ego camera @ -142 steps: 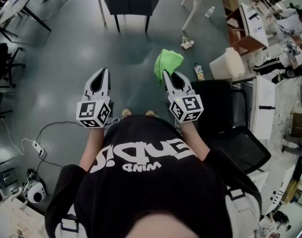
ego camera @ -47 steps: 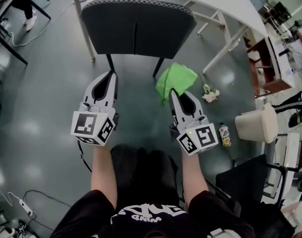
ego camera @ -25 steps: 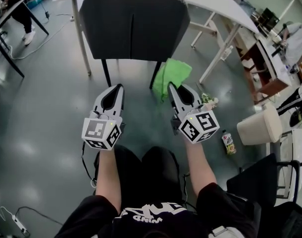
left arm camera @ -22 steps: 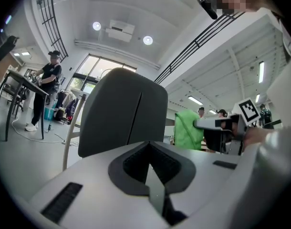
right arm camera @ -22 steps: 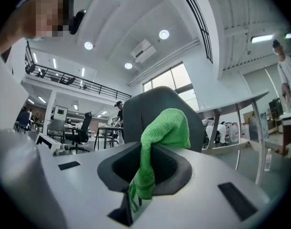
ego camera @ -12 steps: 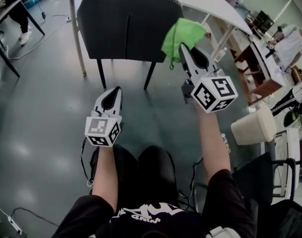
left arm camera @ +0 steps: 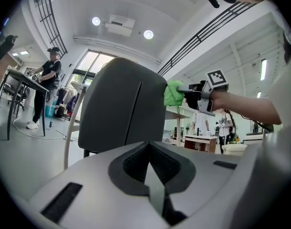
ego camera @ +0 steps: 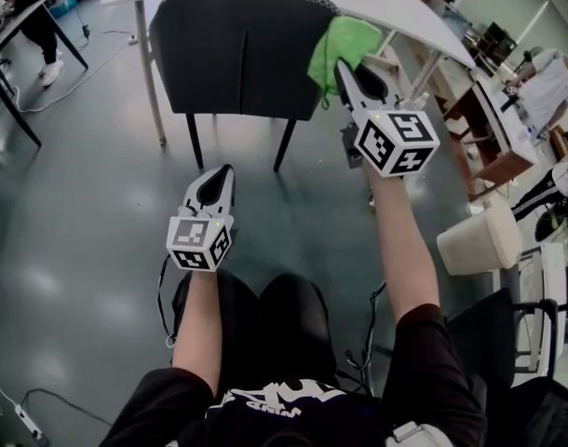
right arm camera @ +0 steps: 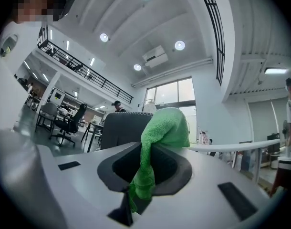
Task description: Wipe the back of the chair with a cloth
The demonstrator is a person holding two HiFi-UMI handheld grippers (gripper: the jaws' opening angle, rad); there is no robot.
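Note:
A dark grey chair point(ego camera: 242, 49) stands with its back towards me, pushed under a white table point(ego camera: 396, 7). My right gripper point(ego camera: 344, 65) is raised at the chair back's upper right corner, shut on a green cloth point(ego camera: 341, 47) that bunches out past its tips. In the right gripper view the cloth point(right arm camera: 157, 142) hangs from between the jaws with the chair back point(right arm camera: 124, 128) just behind. My left gripper point(ego camera: 219, 172) hangs low in front of the chair legs, shut and holding nothing. The left gripper view shows the chair back point(left arm camera: 121, 111) and the cloth point(left arm camera: 174, 93) at its right edge.
A cream bin point(ego camera: 480, 240) stands on the floor at the right, beside a black chair point(ego camera: 507, 343). A dark table point(ego camera: 19, 26) with a person point(left arm camera: 46, 87) next to it is at the far left. Grey floor lies between me and the chair.
I walked up to the chair. Over the last second my right gripper rose with the green cloth from floor level to the chair back's upper right corner. The left gripper stayed low.

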